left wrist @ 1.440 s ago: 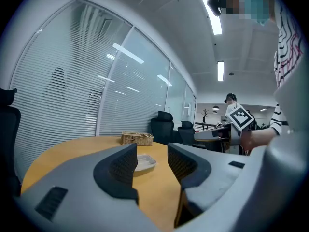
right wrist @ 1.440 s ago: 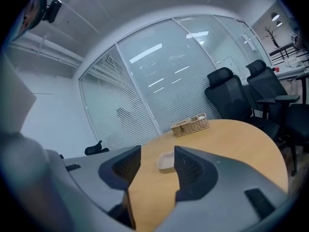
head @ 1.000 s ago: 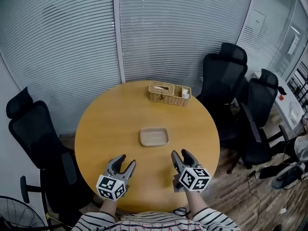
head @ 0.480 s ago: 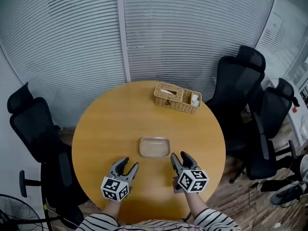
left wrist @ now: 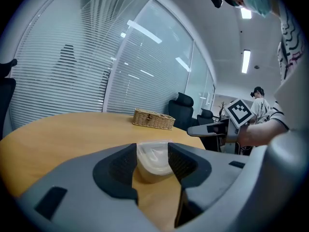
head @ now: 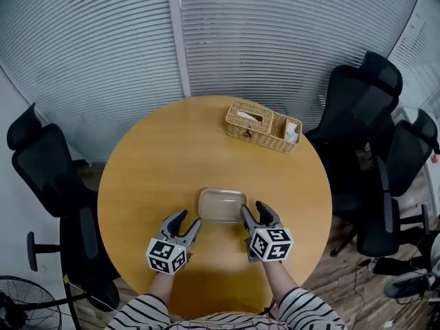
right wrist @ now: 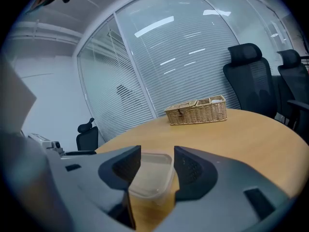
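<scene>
I have both grippers down at the near edge of the round wooden table (head: 155,163), one on each side of the clear plastic container (head: 221,205). The container sits flat on the tabletop, a little nearer to me than the centre, and it looks empty.

The left gripper (head: 188,220) points at the container's near left corner. In the left gripper view its jaws stand apart at a middling width, and the container's end shows in the gap between the ribbed pads (left wrist: 119,167). The right gripper (head: 253,212) is at the near right corner. In the right gripper view its jaws are just as open, with the container's rim framed between them. I cannot tell from any view whether a pad actually touches the plastic; if there is a gap, it is slight.

By my reading, the approach is about done — both tools are lined up and low, with the container inside their reach. The grip itself is not made. Neither pair of jaws has closed on the rim, and the container rests with its full weight on the wood, not lifted or tilted.

The wicker basket (head: 263,125) stands well apart at the far right of the table, untouched, and black office chairs (head: 42,174) ring the table.
</scene>
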Action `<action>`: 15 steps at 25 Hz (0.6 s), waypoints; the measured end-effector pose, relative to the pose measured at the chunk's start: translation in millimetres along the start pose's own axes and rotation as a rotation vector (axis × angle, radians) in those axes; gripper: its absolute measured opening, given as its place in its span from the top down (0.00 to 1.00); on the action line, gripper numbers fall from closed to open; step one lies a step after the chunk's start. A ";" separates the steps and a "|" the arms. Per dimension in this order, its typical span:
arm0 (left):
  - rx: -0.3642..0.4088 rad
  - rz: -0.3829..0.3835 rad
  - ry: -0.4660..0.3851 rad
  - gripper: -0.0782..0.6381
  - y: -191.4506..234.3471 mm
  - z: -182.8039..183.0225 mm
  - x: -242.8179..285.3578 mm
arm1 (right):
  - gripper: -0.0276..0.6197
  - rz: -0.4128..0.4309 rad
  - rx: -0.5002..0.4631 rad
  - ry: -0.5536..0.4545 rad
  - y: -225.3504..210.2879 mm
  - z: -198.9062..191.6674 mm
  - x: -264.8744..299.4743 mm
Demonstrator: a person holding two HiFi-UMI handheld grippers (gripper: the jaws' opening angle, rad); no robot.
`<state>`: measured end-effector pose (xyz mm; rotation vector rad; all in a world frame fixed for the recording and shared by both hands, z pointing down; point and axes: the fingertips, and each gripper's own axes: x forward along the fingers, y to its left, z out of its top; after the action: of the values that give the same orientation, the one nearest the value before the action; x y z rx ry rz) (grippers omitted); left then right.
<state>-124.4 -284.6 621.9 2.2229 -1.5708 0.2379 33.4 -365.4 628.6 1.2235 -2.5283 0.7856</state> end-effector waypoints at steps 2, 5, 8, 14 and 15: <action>-0.007 -0.010 0.018 0.63 -0.4 -5.2 11.0 | 0.63 0.000 0.004 0.019 -3.0 -6.9 9.7; -0.021 -0.026 0.049 0.61 -2.2 -13.1 27.6 | 0.63 0.002 0.008 0.045 -6.9 -14.6 22.9; -0.045 -0.041 0.079 0.60 -3.3 -21.3 40.0 | 0.63 0.006 0.006 0.071 -8.7 -20.9 33.4; -0.075 -0.037 0.112 0.58 -2.5 -36.0 52.3 | 0.63 0.009 0.022 0.108 -13.8 -33.8 44.4; -0.081 -0.035 0.113 0.58 -1.7 -37.2 53.4 | 0.63 0.013 0.025 0.112 -13.8 -35.1 45.6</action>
<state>-100.6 -314.6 674.6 2.1346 -1.4548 0.2799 14.5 -383.0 681.9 1.1391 -2.4460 0.8662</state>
